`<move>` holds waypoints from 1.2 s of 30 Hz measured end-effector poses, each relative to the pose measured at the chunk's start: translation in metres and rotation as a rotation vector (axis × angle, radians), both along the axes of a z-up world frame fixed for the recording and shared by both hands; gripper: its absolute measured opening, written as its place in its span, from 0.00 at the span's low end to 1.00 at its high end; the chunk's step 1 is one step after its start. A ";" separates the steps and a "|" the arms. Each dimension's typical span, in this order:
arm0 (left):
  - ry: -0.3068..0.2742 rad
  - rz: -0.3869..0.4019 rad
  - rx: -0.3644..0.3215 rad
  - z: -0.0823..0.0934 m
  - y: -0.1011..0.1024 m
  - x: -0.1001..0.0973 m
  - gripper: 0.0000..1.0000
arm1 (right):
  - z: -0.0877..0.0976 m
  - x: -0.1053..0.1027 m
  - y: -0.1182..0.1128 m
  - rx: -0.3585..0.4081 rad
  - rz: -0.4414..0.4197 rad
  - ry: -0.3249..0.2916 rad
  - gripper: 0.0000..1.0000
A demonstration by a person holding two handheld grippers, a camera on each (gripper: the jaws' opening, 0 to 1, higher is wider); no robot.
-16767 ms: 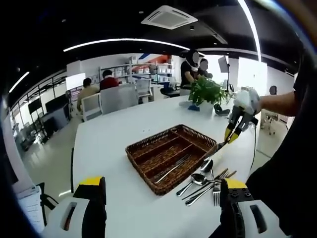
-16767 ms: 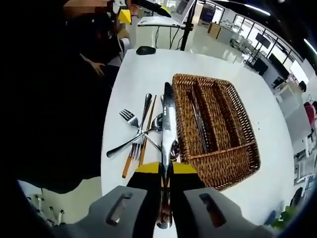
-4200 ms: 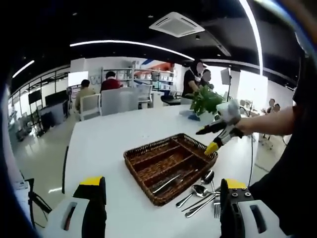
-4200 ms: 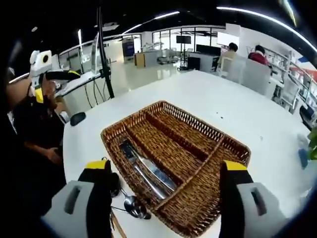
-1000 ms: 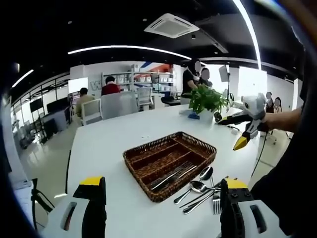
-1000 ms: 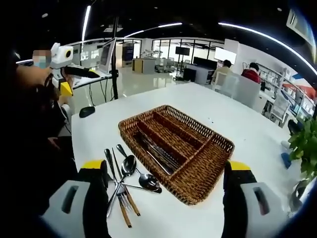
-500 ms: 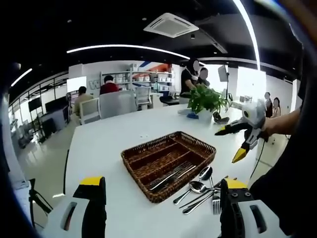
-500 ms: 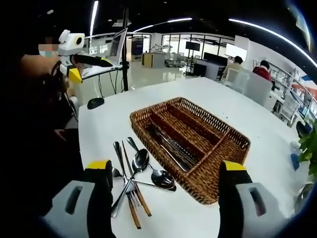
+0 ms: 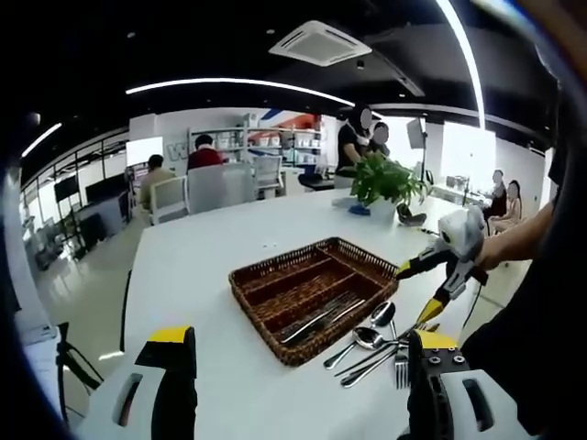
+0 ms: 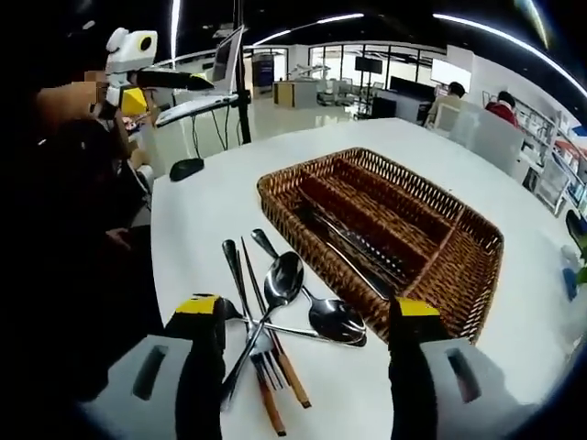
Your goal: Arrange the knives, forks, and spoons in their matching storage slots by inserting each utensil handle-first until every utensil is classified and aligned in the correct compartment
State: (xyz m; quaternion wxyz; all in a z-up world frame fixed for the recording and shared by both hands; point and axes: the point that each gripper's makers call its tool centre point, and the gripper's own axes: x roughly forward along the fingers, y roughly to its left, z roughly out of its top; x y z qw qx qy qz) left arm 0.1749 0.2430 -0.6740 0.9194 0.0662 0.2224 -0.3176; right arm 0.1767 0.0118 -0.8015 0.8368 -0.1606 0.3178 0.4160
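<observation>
A brown wicker tray [image 9: 246, 287] with long slots stands on the white table. Knives [image 9: 321, 314] lie in the slot nearest the loose cutlery. Spoons and forks [image 9: 374, 345] lie crossed in a pile beside the tray. My left gripper [image 9: 298, 337] is open and empty, well back from the tray. The right gripper [image 9: 424, 291] hangs open just above that pile. In the right gripper view the tray [image 10: 466, 291] is ahead, the knives [image 10: 353, 243] are inside it, and two spoons [image 10: 284, 275] and wood-handled forks [image 10: 268, 368] lie between the open jaws of my right gripper [image 10: 307, 310]. The left gripper [image 10: 158, 90] is held high at the far left.
A potted plant [image 9: 381, 183] stands at the far end of the table. A black mouse [image 10: 186, 168] lies near the table edge, with a laptop [image 10: 225, 62] on a stand behind it. People sit at desks in the background. A person's dark sleeve [image 9: 541, 302] is at the right.
The right gripper has come down and closer to the loose cutlery, still open. The left gripper has barely moved. The knives stay in the tray.
</observation>
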 end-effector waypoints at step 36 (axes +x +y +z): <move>0.024 0.061 -0.004 -0.006 0.027 0.001 1.00 | -0.062 -0.014 0.029 -0.058 0.056 0.144 0.22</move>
